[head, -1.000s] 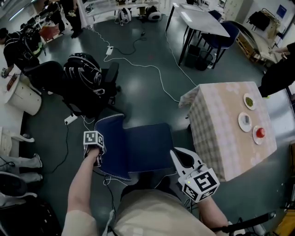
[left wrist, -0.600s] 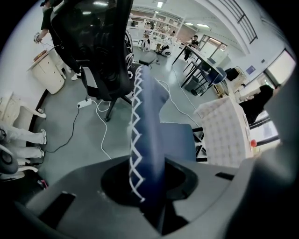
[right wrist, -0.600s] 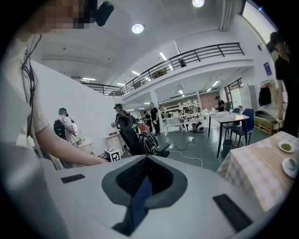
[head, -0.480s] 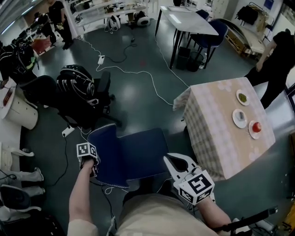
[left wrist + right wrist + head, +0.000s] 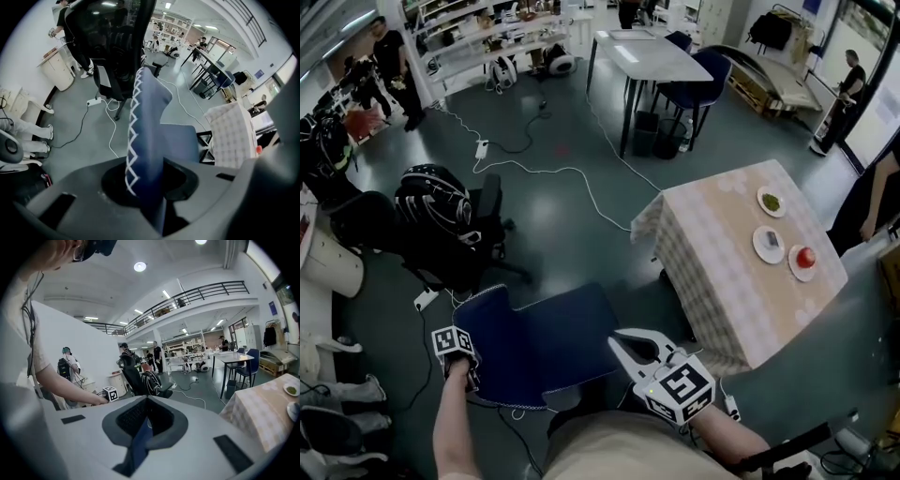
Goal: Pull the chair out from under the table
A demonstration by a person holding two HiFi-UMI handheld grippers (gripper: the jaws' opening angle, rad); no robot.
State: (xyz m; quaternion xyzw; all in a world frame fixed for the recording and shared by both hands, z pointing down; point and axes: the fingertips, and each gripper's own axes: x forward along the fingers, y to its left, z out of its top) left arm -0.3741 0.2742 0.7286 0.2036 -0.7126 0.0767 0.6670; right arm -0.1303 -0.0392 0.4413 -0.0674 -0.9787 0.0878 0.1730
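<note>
Looking down from my head, I alone get the whole blue chair [image 5: 539, 342]: it stands on the floor, out from under the checked-cloth surface [image 5: 722, 244], with bare floor between them. Only the view along my left claw [image 5: 461, 364] shows the white zigzag stitching [image 5: 132, 140] down the chair's backrest. That claw points down, its jaws narrowed and clamped on the backrest's edge. My right claw [image 5: 630, 345] is closed on a thin blue edge of the seat.

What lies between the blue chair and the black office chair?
Grey floor with a white power strip and loose cables on it; both the head view and the left gripper view show this.
</note>
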